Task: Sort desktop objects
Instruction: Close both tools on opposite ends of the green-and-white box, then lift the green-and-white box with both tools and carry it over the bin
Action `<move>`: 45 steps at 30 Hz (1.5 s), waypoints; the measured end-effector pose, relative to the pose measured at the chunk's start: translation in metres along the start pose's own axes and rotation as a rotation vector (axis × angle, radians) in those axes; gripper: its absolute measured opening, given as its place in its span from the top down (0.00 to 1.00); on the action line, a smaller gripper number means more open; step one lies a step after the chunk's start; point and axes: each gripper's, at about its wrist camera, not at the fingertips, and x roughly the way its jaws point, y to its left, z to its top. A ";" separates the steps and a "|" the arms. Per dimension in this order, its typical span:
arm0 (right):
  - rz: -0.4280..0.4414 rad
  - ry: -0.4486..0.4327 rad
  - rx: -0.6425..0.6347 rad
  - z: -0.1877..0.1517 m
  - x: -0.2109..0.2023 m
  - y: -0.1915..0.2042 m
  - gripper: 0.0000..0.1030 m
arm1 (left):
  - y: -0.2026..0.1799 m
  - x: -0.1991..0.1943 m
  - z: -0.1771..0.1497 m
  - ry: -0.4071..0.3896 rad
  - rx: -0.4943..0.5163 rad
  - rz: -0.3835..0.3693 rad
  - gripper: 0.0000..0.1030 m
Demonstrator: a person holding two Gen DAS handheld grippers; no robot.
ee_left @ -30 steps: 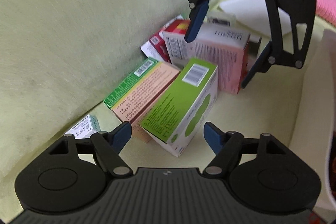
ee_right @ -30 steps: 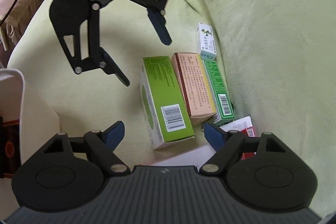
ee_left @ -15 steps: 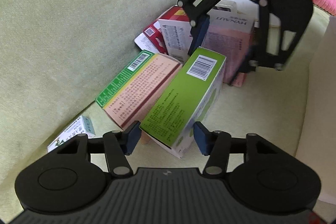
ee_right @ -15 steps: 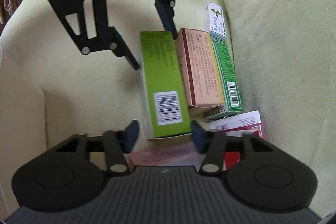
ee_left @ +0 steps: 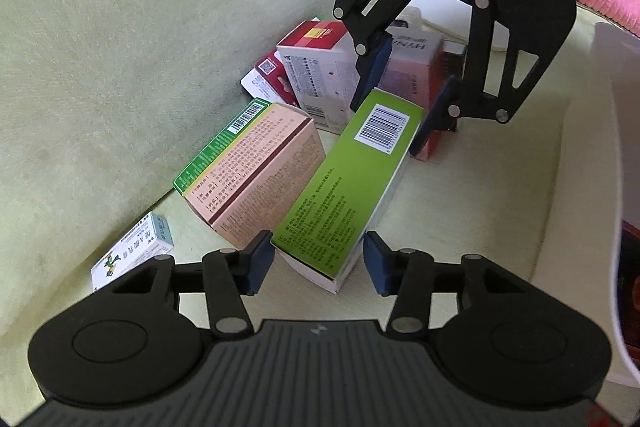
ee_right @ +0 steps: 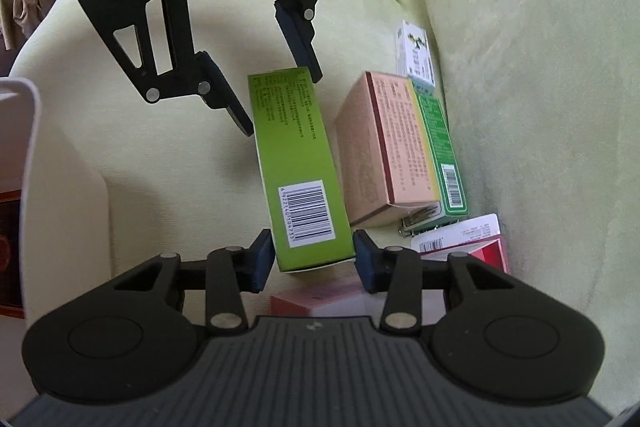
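Two grippers meet at one green box (ee_left: 352, 183), which lies on a yellow-green cushion (ee_left: 120, 27). The left gripper (ee_left: 316, 259) straddles its plain end; the right gripper (ee_right: 314, 255) straddles the barcode end, pads touching or nearly touching both sides. Whether either truly clamps the box, I cannot tell.

Boxes, counted: the green box; one peach box (ee_left: 260, 171) just beside it, against a thinner dark-green box (ee_right: 440, 147); one small white box (ee_left: 132, 251) apart at the cushion's fold; one white-and-red box (ee_left: 320, 75); one pink box (ee_left: 412, 67) behind the right gripper's fingers (ee_left: 436, 115); one flat red-and-white pack (ee_left: 268, 83).

One white container (ee_right: 24, 131) stands at the edge; something dark red shows inside, unclear.
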 end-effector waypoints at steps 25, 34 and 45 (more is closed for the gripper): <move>-0.088 -0.077 -0.042 0.023 -0.122 0.060 0.63 | -0.062 -0.128 0.028 -0.082 0.049 0.085 0.49; -0.101 -0.087 -0.045 0.011 -0.159 0.095 0.63 | -0.096 -0.158 0.036 -0.096 0.069 0.081 0.49; -0.071 -0.085 -0.035 -0.005 -0.176 0.140 0.64 | -0.143 -0.180 0.037 -0.100 0.082 0.045 0.49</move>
